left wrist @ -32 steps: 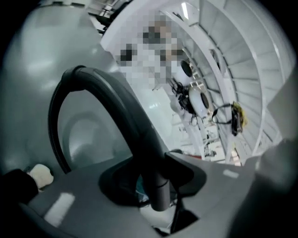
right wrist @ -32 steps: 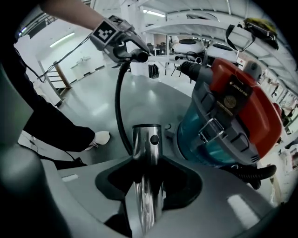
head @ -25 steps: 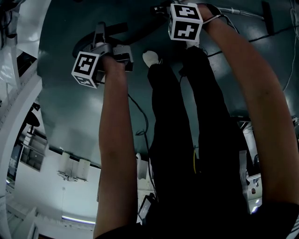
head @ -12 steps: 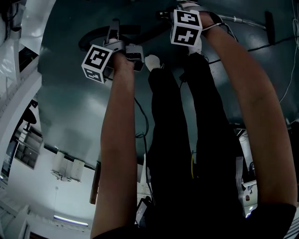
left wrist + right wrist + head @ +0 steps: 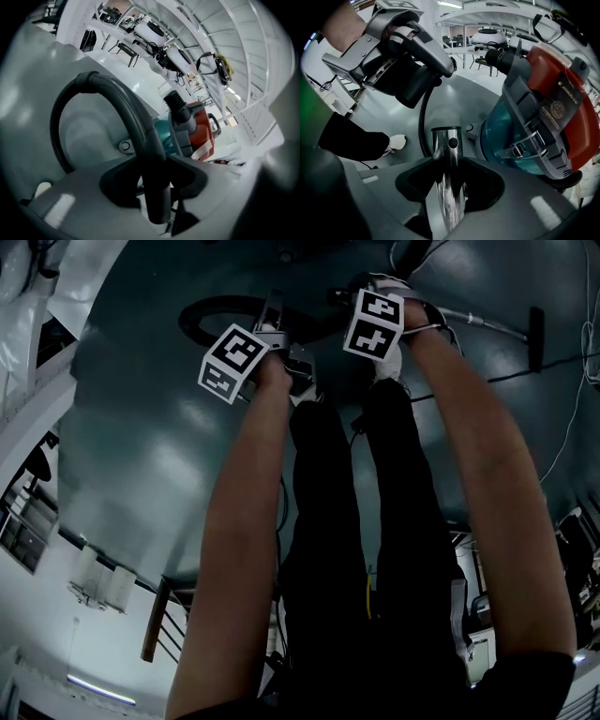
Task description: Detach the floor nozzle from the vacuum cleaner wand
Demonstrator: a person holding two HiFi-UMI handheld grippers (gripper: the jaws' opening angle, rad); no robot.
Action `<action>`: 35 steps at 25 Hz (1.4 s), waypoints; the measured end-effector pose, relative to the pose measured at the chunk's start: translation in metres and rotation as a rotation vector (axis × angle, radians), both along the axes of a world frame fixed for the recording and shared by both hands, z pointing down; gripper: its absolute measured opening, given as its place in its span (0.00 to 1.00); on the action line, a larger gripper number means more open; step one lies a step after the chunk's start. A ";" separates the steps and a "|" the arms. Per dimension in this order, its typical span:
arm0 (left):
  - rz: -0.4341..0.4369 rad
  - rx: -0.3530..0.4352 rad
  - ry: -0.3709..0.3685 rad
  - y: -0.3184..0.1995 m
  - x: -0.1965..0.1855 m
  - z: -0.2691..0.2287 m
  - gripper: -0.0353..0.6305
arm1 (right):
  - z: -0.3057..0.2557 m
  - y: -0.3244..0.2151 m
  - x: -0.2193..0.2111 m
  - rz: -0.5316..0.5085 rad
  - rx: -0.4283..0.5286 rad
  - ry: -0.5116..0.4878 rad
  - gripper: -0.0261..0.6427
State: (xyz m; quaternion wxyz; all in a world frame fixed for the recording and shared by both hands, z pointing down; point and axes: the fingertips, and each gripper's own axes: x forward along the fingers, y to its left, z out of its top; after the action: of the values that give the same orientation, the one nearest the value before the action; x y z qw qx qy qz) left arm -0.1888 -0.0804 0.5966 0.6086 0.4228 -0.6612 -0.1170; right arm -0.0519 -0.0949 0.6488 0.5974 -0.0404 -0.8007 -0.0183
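Observation:
My right gripper [image 5: 449, 183] is shut on the chrome wand [image 5: 448, 154]. The wand's open end with a round button hole pokes out past the jaws. In the head view the wand [image 5: 483, 321] runs right along the floor to the dark floor nozzle [image 5: 535, 337]. My left gripper [image 5: 154, 180] is shut on the black hose handle [image 5: 152, 159], whose ribbed hose [image 5: 70, 101] loops away to the left. In the right gripper view the left gripper [image 5: 389, 51] hangs up to the left, and the handle's black end [image 5: 415, 86] is apart from the chrome end.
The red and teal vacuum body [image 5: 539, 112] stands close on the right of the wand's end, also in the left gripper view as the vacuum body [image 5: 194, 131]. The person's dark legs [image 5: 356, 549] and a white shoe [image 5: 396, 140] stand on the grey floor. Cables [image 5: 562, 427] lie at the right.
In the head view my left gripper has moved right, closer to the right gripper, with the hose handle. The right gripper has kept its hold on the wand.

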 end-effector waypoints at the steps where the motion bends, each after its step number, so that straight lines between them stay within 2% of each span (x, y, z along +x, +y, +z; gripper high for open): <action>1: 0.002 0.001 0.006 0.001 -0.001 0.000 0.30 | 0.000 0.002 -0.002 0.008 -0.002 0.003 0.29; 15: 0.132 -0.069 0.005 -0.005 0.009 0.012 0.31 | 0.005 0.004 -0.018 0.036 0.000 0.014 0.30; 20: 0.228 -0.127 0.020 -0.006 0.025 0.020 0.41 | 0.005 0.003 -0.025 0.106 -0.022 -0.013 0.33; 22: 0.237 -0.129 0.032 -0.006 0.029 0.023 0.40 | 0.003 0.003 -0.033 0.129 -0.027 -0.046 0.26; 25: 0.271 -0.128 0.011 -0.002 0.035 0.022 0.34 | -0.004 0.003 -0.043 0.140 -0.035 -0.084 0.24; 27: 0.295 -0.128 -0.036 0.002 0.037 0.018 0.24 | -0.007 0.006 -0.043 0.148 -0.046 -0.095 0.22; 29: 0.309 -0.124 -0.097 0.005 0.034 0.014 0.09 | -0.009 0.006 -0.042 0.174 -0.060 -0.102 0.19; 33: 0.340 -0.094 -0.134 0.008 0.031 0.008 0.07 | -0.009 0.000 -0.034 0.242 -0.052 -0.102 0.05; 35: 0.347 -0.077 -0.143 0.009 0.029 0.005 0.07 | -0.011 -0.002 -0.034 0.277 -0.054 -0.101 0.03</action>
State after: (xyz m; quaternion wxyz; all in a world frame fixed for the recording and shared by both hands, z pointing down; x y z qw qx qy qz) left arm -0.1603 -0.0717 0.6021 0.5868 0.5141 -0.6240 0.0455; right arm -0.0857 -0.0966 0.6381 0.5520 0.0551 -0.8278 0.0839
